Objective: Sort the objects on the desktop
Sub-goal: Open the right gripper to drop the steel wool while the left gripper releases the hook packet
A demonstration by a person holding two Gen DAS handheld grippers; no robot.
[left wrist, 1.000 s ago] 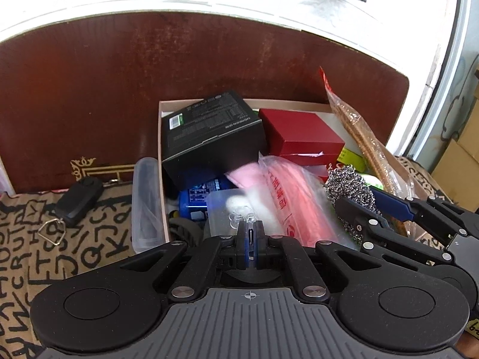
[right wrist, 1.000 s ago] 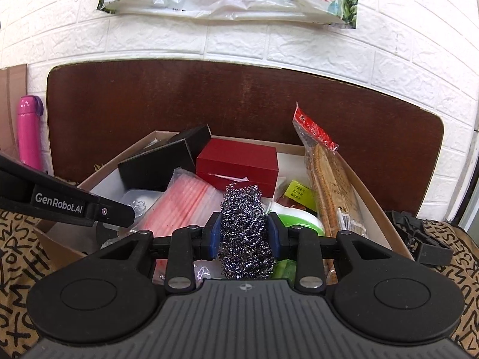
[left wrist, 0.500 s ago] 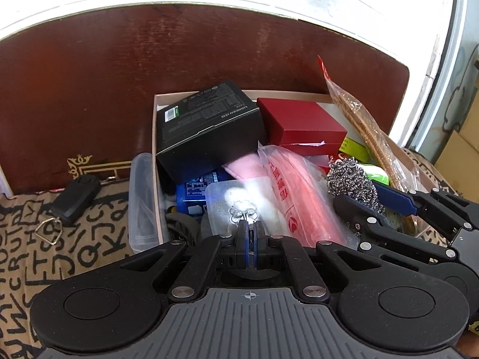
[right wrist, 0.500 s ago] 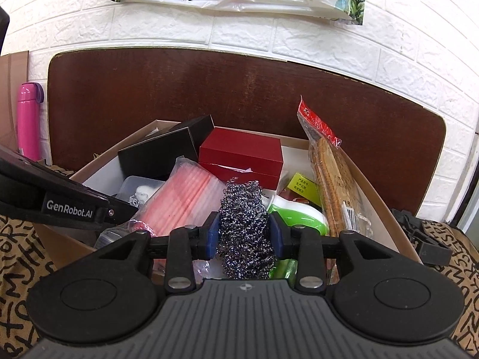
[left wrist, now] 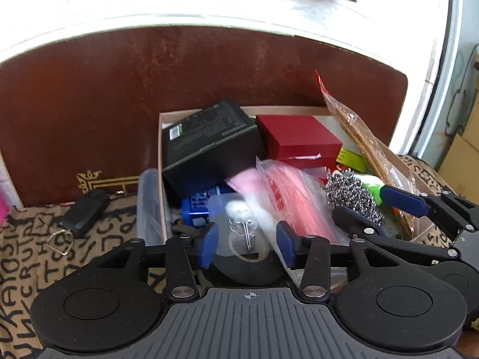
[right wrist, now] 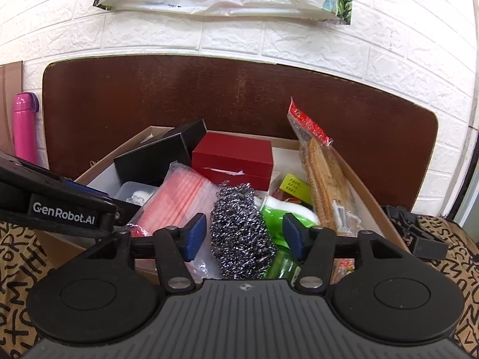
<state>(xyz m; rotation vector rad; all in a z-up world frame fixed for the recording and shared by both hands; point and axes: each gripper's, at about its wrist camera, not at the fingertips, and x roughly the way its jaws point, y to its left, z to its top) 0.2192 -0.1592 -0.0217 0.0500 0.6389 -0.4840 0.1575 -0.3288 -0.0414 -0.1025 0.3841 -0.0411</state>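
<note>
A cardboard box [right wrist: 371, 197] holds a black box [left wrist: 209, 140], a red box [right wrist: 233, 158], a red-striped plastic bag [right wrist: 176, 200], a steel wool scrubber [right wrist: 241, 230] and a long packet of biscuits [right wrist: 326, 185]. My left gripper [left wrist: 243, 242] is open over the box, with a clear packet holding a metal hook [left wrist: 245, 230] lying between its fingers. My right gripper [right wrist: 242, 236] is open, its fingers apart on either side of the steel wool, which rests in the box. The right gripper also shows in the left wrist view [left wrist: 380, 209].
A black car key with a ring [left wrist: 83, 212] and a clear plastic case [left wrist: 148, 203] lie left of the box on the patterned cloth [left wrist: 27, 257]. A pink bottle [right wrist: 24, 128] stands at far left. A black clip [right wrist: 416, 233] lies right of the box. A brown board [right wrist: 239, 98] stands behind.
Both grippers opened. The left let go of the clear hook packet and the right let go of the steel wool; both things now lie in the box.
</note>
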